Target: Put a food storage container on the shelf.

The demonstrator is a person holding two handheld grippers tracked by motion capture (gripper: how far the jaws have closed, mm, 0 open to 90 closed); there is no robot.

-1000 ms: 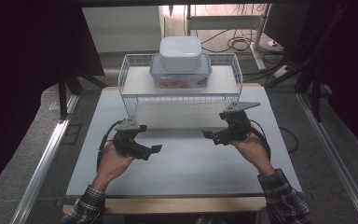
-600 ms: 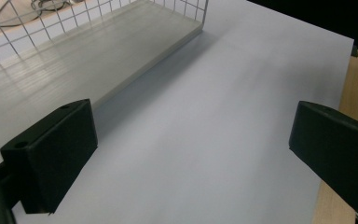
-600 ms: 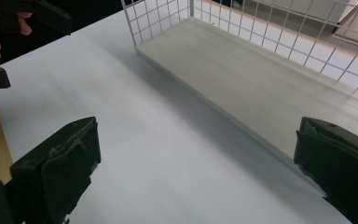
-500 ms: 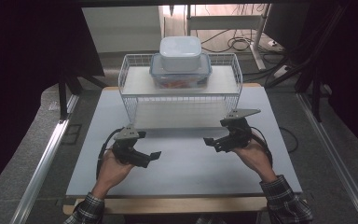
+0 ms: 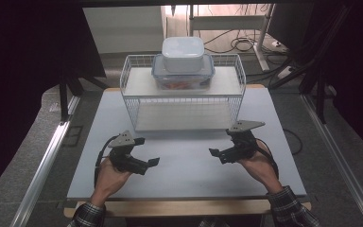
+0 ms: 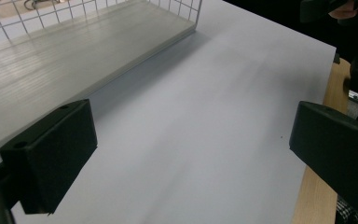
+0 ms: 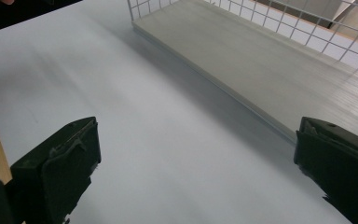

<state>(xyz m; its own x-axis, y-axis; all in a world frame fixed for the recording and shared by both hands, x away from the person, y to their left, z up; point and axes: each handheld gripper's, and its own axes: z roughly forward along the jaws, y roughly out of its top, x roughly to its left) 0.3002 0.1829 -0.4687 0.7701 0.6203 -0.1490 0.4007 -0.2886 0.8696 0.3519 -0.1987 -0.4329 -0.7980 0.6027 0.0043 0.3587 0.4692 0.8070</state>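
high view: the left gripper at lower left and the right gripper at lower right hover over the pale grey table mat, both with jaws spread wide and empty. nearest them, at frame centre, stands the white wire two-tier rack; stacked clear plastic lidded containers sit on its top shelf.

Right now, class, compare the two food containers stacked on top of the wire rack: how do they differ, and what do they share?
The upper container is smaller and opaque white; the lower container is wider and clear, with orange-red contents showing through its wall. The upper container sits on the lower one's lid, while the lower container rests on the top shelf of the wire rack. Both are rounded-corner rectangular boxes with lids on, centred on the rack.
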